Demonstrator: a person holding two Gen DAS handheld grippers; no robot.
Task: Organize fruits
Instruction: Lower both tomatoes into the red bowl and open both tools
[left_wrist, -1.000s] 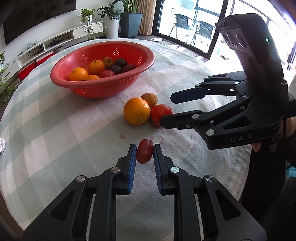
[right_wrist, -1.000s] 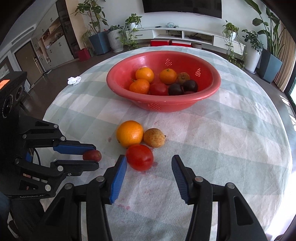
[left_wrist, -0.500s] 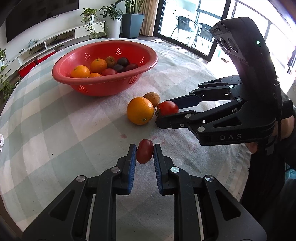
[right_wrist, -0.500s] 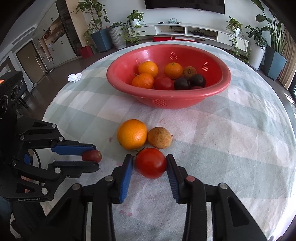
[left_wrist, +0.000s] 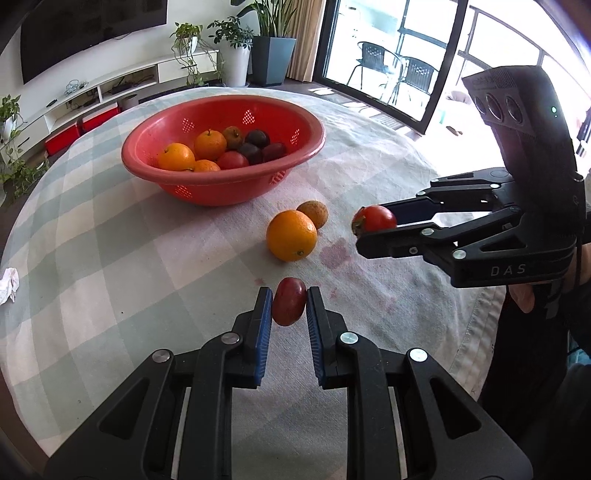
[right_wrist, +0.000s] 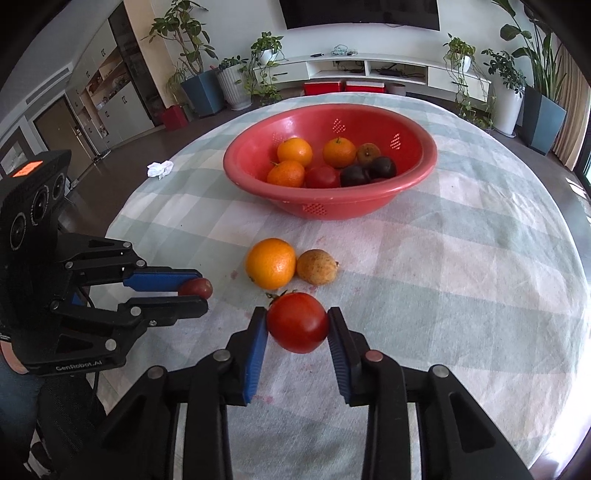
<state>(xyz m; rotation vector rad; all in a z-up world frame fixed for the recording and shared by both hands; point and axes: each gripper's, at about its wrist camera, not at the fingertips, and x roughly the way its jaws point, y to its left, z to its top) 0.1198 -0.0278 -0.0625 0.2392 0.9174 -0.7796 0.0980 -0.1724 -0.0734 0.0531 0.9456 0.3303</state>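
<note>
Fruits on a round table (right_wrist: 461, 258) under a pale checked cloth, 2 of them held in tongs. Left gripper (left_wrist: 289, 301): jaws drawn narrow, blue pads pressed on both sides of a small dark-red oval fruit (left_wrist: 289, 302), carried near the cloth, whether clear of it not discernible. Right gripper (right_wrist: 297, 326): jaws just closed further, now clamped on a round red tomato (right_wrist: 297, 322) with green calyx at upper left, skin glossy; seen from the left wrist, raised clear of the cloth at the fingertips. Loose on the cloth, between grippers and bowl: 1 large orange (right_wrist: 270, 263) touching a smaller speckled tan fruit (right_wrist: 316, 266) on its right. Farther back, a red perforated basin (right_wrist: 328, 206) holding 3 oranges, 1 red tomato, 1 brownish fruit and at least 2 dark purple fruits. Faint pinkish stains (left_wrist: 336, 254) on the cloth near the orange. Crumpled white tissue (right_wrist: 160, 169) at the far left edge of the table.
</note>
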